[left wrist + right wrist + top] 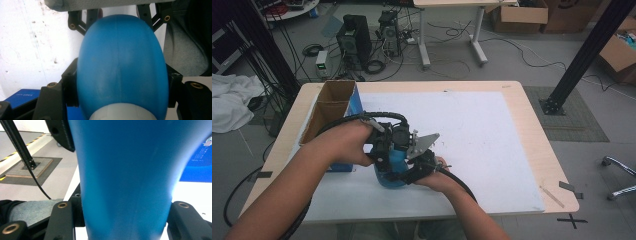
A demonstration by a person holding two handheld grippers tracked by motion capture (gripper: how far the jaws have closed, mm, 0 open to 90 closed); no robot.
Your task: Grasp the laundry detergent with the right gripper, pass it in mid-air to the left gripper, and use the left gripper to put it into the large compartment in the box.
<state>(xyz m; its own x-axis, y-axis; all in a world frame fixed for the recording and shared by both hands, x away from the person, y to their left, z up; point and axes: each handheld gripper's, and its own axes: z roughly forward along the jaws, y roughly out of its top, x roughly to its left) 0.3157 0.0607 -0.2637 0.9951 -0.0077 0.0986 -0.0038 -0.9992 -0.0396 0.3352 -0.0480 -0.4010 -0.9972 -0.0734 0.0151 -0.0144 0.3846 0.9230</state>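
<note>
A blue plastic bottle stands near the front middle of the white mat, between both grippers. My left gripper comes at it from the left and above, my right gripper from the right. In the left gripper view the rounded blue bottle with a white part at its near end sits between the black jaws of the left gripper, which press on its sides. In the right gripper view the right gripper is shut on the bottle, one jaw against each flank.
An open cardboard box with a blue side stands at the left of the wooden table. A flat blue surface lies close by the bottle. Cables, computers and boxes sit on the floor beyond.
</note>
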